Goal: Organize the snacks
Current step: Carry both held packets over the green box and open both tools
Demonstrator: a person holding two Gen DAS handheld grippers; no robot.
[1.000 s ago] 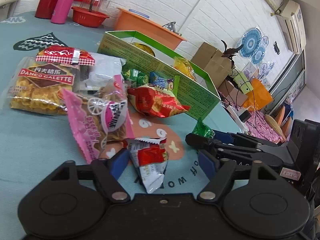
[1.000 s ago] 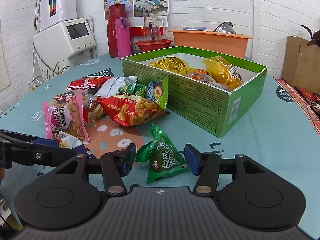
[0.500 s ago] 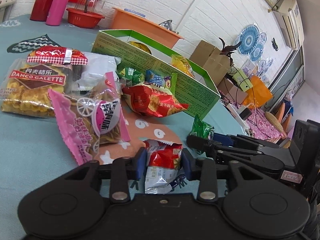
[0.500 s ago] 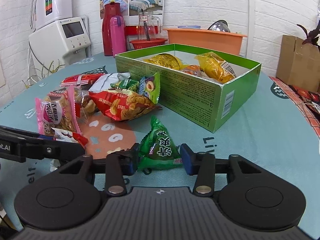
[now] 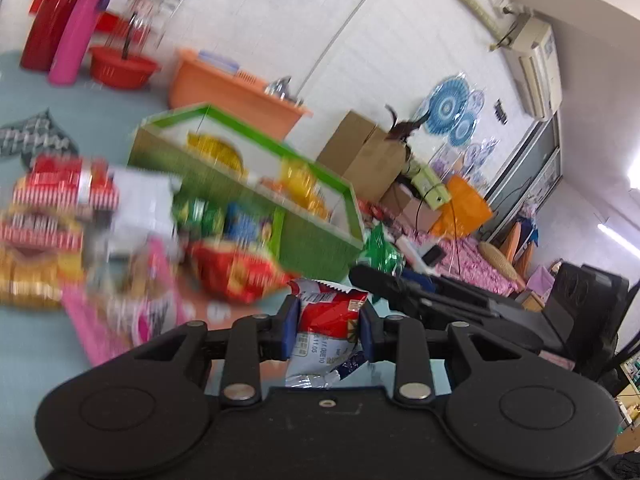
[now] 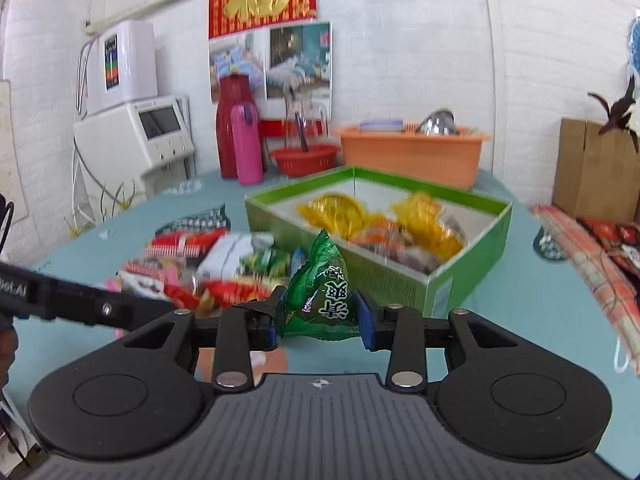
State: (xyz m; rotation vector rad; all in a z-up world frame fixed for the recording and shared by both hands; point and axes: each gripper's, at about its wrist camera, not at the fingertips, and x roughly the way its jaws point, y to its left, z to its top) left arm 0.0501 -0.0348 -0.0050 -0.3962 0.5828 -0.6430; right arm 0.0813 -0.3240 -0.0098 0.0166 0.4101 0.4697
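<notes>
A white brick wall runs behind a table covered in a teal cloth (image 6: pixel 532 300), and at the back of it stand a red thermos (image 6: pixel 231 128), a pink bottle (image 6: pixel 247 144), a red basket (image 6: pixel 304 159) and an orange tub (image 6: pixel 412 152). On the cloth sits an open green box (image 6: pixel 472 264) holding yellow and orange snack bags (image 6: pixel 430 224); its near corner faces the right wrist camera. Beside the box, to its left in both views, lies a loose heap of snacks (image 5: pixel 100 232) — much of it blurred in the left wrist view, though a red bag (image 5: pixel 236 272) and a pink packet (image 5: pixel 132 308) can be made out.

The left gripper (image 5: pixel 326 330) is clamped on a small red-and-white packet (image 5: pixel 326 316): both blue pads press its sides, and the packet hangs clear of the cloth, its crimped top poking up above the fingers. The jaws have just been closing, with this packet between them.

The right gripper (image 6: pixel 320 314) is clamped on a green pyramid-shaped packet (image 6: pixel 322 292) — its pads squeeze the lower corners and the pointed top stands upright above them. These jaws too have just been closing, on the green packet. It is held off the table, in front of the box's near wall.

Each gripper shows in the other's view: the right one reaches in from the right edge of the left wrist view, the green packet visible at its tip near the box's corner.
</notes>
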